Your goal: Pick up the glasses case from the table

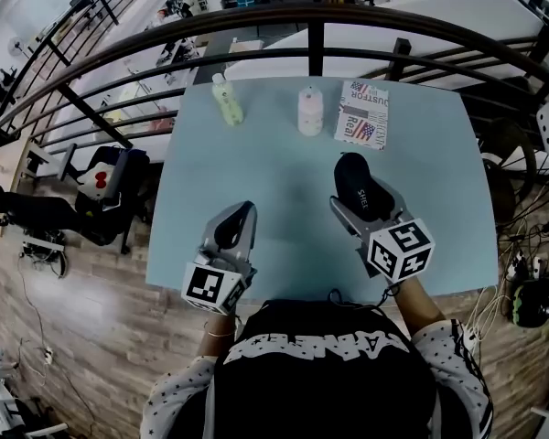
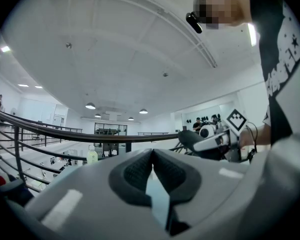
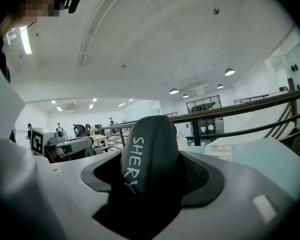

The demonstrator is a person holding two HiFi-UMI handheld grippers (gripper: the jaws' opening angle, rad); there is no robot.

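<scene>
While the black glasses case [image 1: 350, 176] is clamped between the jaws of the right gripper [image 1: 362, 203], it is held over the right half of the pale blue table [image 1: 293, 167], on the side nearer the person. White lettering is seen along the case, and its rounded far end sticks out well past the jaws. In the right gripper view that end is seen against the railing and the ceiling, with the table top lower down at the right, so the case appears to be raised clear of the surface. The dark pads [image 3: 197, 176] are pressed against both sides of the case.

The left gripper [image 1: 235, 228] is held over the near left part of the table, well apart from the case. Its jaws are brought together, the pads meeting at their tips with nothing between them. A cube with square markers [image 1: 399, 250] is carried at the back of the right gripper, and another [image 1: 214, 284] at the back of the left.

Along the far edge of the table three things are set in a row: a pale green bottle [image 1: 227, 99] at the left, a white bottle [image 1: 310, 110] in the middle, and a printed booklet [image 1: 363, 114] just beside it at the right. A dark curved railing [image 1: 256, 16] is seen beyond the table.
</scene>
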